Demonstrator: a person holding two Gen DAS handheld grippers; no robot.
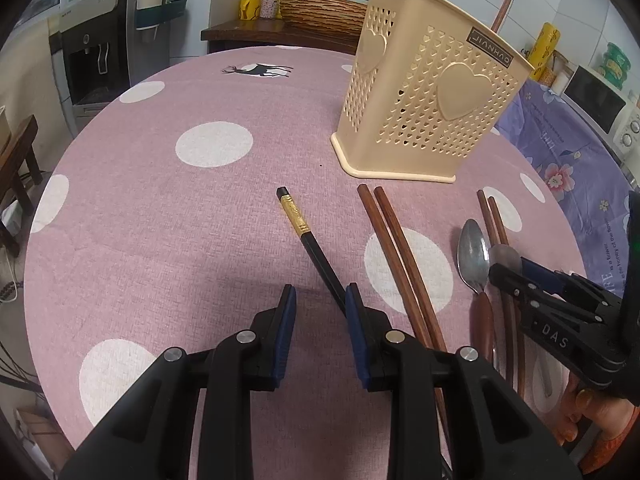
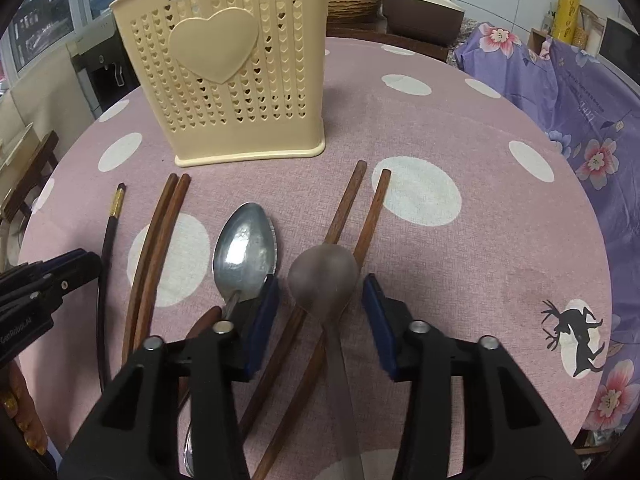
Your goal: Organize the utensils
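Observation:
A cream perforated utensil holder (image 1: 428, 92) stands on the pink dotted tablecloth (image 1: 168, 216); it also shows in the right wrist view (image 2: 228, 68). A brown chopstick (image 1: 502, 12) sticks out of it. My left gripper (image 1: 320, 300) is open, its right finger beside a black chopstick with a gold band (image 1: 308, 240). My right gripper (image 2: 320, 300) is open around a dull grey spoon (image 2: 323, 276) that lies over two brown chopsticks (image 2: 352, 208). A shiny metal spoon (image 2: 246, 248) and another brown chopstick pair (image 2: 160, 236) lie to its left.
A purple floral cloth (image 2: 580, 120) covers something at the table's right side. A side table with a woven basket (image 1: 320, 10) and cups stands behind. A water dispenser (image 1: 96, 48) is at the far left. A hand (image 1: 592, 420) shows at the right edge.

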